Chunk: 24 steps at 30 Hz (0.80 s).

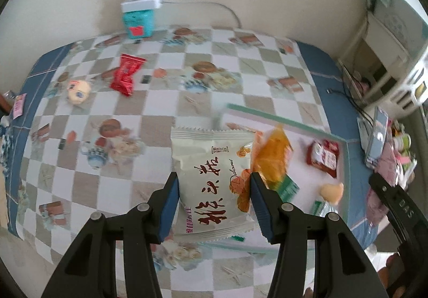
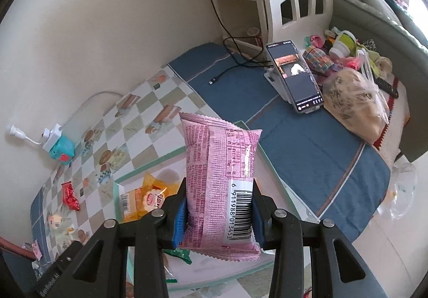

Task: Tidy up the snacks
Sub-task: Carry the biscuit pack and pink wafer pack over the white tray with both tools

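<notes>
The left gripper point(image 1: 213, 200) squeezes a white snack bag point(image 1: 212, 180) over the tray point(image 1: 278, 119). The right gripper point(image 2: 218, 211) squeezes a pink snack bag point(image 2: 219, 185) above the tray too.

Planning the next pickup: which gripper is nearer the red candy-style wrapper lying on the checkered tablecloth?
Left. The left gripper, shut on a white snack packet, faces the red wrapper across open cloth; the right gripper, holding a pink packet, sits beyond the tray.
</notes>
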Motion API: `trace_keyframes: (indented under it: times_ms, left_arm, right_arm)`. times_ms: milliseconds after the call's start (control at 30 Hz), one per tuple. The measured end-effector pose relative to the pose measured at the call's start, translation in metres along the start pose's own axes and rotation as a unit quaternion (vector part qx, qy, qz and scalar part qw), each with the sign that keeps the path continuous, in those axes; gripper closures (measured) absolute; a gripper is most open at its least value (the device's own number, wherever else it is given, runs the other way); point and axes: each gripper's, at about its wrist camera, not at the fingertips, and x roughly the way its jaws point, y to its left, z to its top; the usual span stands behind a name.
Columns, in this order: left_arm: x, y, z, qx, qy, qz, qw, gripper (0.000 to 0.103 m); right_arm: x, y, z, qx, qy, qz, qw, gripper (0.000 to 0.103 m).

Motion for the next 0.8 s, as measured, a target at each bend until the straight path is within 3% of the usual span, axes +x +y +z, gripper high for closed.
trace_keyframes:
  times_ms: [233,567,800]
  left_arm:
    - [0.014,-0.028,-0.012,0.039,0.025,-0.001,0.9989,0.049]
    - [0.036,-0.033,-0.018,0.050,0.053,0.011,0.9973,0.049]
    - [0.061,-0.033,-0.028,0.054,0.085,0.022,0.9947,0.049]
  right_arm:
    - [0.010,0.000,-0.004,-0.005,0.023,0.002,1.000,0.061]
    - [0.028,0.008,-0.010,-0.026,0.045,-0.008,0.999,0.059]
    - [0.080,0.010,-0.031,-0.032,0.129,-0.018,0.991,0.059]
